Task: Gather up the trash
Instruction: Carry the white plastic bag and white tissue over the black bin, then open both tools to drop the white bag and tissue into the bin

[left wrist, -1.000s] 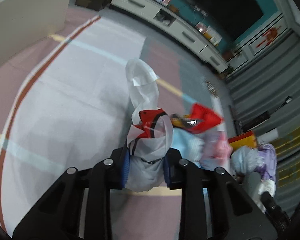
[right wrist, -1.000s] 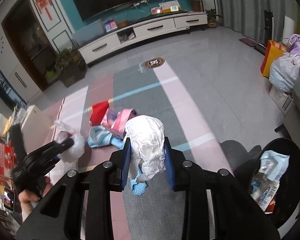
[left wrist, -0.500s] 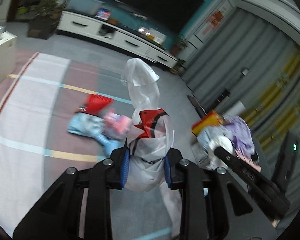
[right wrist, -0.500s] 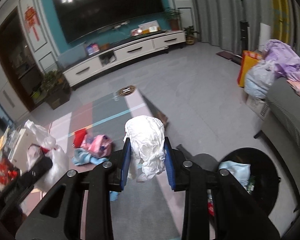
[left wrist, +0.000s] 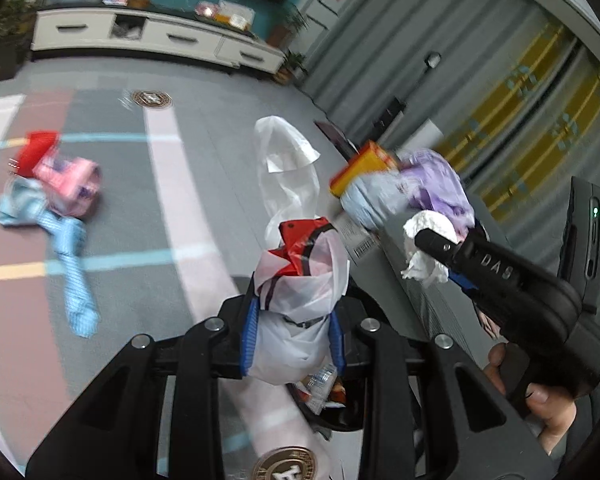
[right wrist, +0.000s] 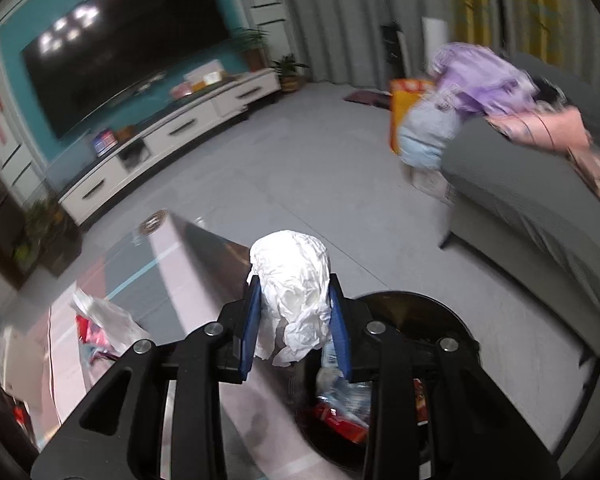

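Observation:
My left gripper (left wrist: 294,332) is shut on a white plastic bag (left wrist: 300,292) with a red wrapper inside. It hangs over the black trash bin (left wrist: 340,416). My right gripper (right wrist: 296,326) is shut on a crumpled white paper wad (right wrist: 292,280), held above the black trash bin (right wrist: 452,328), which holds wrappers. The right gripper (left wrist: 440,242) with the paper wad (left wrist: 428,232) also shows at the right of the left wrist view. The plastic bag (right wrist: 104,316) shows at the lower left of the right wrist view.
Pink, red and blue clothes (left wrist: 56,196) lie on the striped rug (left wrist: 132,200). A grey sofa (right wrist: 540,208) stands at the right with purple and pink items. An orange bag (right wrist: 404,108) stands beyond it. A white TV cabinet (right wrist: 172,136) lines the far wall.
Both grippers have swung right and moved over the black bin, each still holding its trash. The clothes pile has shifted to the left of the left wrist view.

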A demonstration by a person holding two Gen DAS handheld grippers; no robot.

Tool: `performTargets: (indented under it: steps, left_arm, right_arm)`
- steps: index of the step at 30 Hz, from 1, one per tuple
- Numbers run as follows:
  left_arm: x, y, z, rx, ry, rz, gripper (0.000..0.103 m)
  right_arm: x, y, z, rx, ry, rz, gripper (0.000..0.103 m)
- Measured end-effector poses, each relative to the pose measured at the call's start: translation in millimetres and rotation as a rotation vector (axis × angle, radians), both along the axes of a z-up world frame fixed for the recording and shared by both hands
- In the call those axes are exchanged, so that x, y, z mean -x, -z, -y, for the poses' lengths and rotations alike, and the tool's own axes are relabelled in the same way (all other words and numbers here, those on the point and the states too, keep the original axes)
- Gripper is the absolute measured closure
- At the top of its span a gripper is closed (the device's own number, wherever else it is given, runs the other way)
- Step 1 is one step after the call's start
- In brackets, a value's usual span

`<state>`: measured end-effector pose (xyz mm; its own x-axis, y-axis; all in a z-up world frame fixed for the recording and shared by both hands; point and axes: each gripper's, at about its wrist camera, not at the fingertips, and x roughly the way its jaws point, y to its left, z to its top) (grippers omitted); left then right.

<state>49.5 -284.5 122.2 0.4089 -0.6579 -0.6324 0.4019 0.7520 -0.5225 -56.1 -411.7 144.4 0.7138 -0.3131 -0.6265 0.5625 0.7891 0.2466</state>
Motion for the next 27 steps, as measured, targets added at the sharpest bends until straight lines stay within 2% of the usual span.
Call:
performTargets:
  steps: [4, 7, 18, 27]
  left_arm:
    - [3, 14, 34, -0.025, 0.07, -0.024, 0.072]
    - [2, 30, 59, -0.045, 0.12, -0.066, 0.072]
    - [5, 88, 105, -0.118, 0.212, -0.22, 0.072]
    - [20, 103, 129, -0.173, 0.273, -0.231, 0.07]
  right_arm:
    - [8, 10, 23, -0.022, 0.06, -0.047, 0.07]
    - [11, 22, 38, -0.083, 0.066, -0.077, 0.07]
    - [20, 63, 72, -0.158, 0.144, -0.237, 0.069]
    - [9, 92, 84, -0.189, 0.165, -0.362, 0.069]
